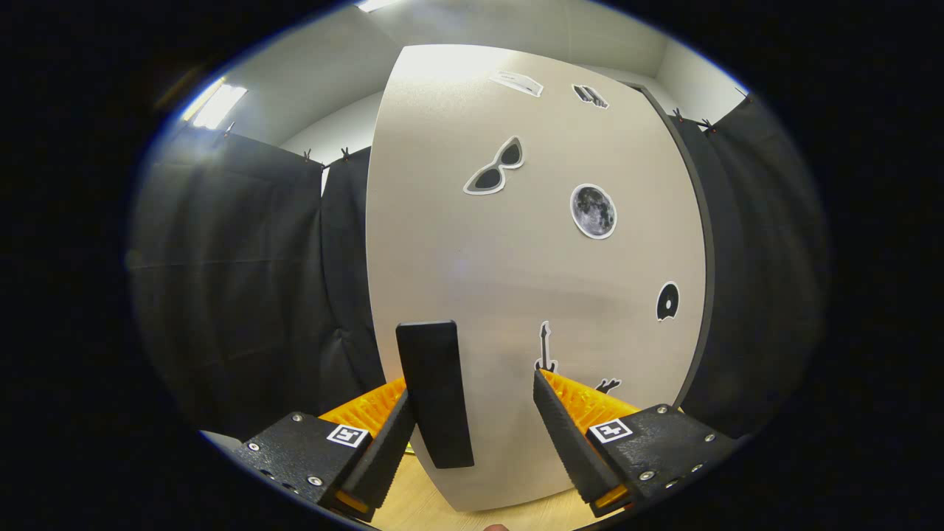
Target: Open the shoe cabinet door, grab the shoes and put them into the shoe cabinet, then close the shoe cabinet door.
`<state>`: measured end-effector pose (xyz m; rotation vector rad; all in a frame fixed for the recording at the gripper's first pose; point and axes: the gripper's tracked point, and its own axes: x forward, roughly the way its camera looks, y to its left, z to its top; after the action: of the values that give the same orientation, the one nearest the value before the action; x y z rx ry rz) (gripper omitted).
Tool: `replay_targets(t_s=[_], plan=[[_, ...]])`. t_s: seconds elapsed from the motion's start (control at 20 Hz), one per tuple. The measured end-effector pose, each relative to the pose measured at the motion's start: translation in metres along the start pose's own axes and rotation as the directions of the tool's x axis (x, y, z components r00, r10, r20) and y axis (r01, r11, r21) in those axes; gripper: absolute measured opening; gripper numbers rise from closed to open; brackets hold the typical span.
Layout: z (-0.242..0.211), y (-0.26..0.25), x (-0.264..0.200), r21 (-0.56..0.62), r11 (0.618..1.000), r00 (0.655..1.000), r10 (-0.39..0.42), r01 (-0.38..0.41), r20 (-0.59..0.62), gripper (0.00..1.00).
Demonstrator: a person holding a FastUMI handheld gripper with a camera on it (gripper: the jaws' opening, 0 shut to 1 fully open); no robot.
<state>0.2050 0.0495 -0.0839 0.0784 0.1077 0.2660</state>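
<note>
A pale beige shoe cabinet door (516, 243) stands right in front of me, dotted with stickers of sunglasses, a moon and a guitar. A dark upright handle (435, 394) is fixed near its left edge. My gripper (472, 391) is open, and the handle sits just inside the left finger (383, 450). The right finger (571, 442) is well apart from the handle, close to the door's face. The door looks shut against a dark frame edge (697, 280) on its right.
Black cloth (243, 295) hangs on both sides of the cabinet. A light wooden floor (428, 505) shows below the door, between the fingers. White walls and a ceiling lamp (217, 103) sit above.
</note>
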Motion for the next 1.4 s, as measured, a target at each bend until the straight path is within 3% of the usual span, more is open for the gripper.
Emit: replay_targets(t_s=[0.5, 1.4], plan=[[-0.001, 0.027, 0.039, -0.043, 0.995, 0.996, -0.085, 0.086, 0.02, 0.93], [-0.01, 0.023, 0.066, -0.089, 0.973, 0.977, -0.212, 0.214, 0.035, 0.93]])
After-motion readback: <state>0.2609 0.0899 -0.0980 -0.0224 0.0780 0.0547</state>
